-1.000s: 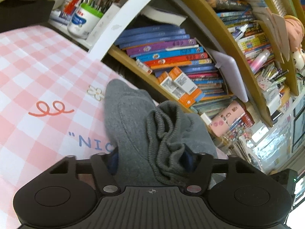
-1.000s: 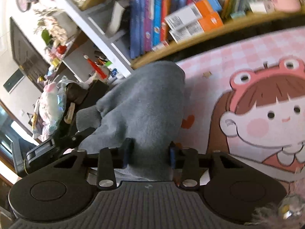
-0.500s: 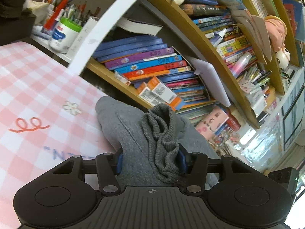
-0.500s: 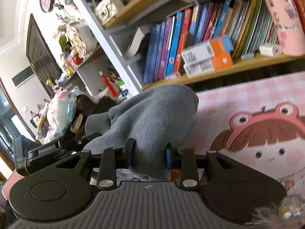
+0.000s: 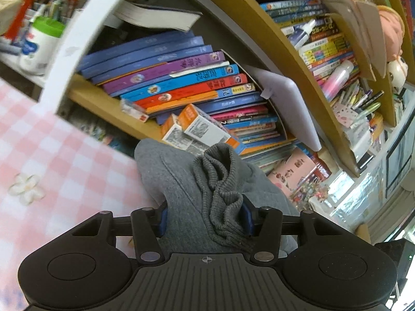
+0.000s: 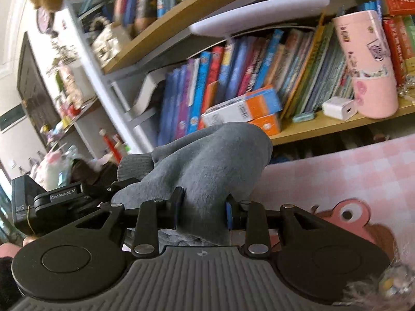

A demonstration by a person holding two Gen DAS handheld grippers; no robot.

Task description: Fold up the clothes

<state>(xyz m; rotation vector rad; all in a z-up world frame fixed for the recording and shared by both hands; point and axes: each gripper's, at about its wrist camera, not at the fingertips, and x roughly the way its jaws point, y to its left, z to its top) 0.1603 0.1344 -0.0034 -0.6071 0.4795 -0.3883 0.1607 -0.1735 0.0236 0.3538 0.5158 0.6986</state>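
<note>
Pink checked tablecloth (image 5: 52, 150) before bookshelves (image 5: 186, 85)

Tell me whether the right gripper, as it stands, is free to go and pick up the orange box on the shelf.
Probably not: the right gripper is shut on the grey garment, which bunches up between it and the orange box.
</note>
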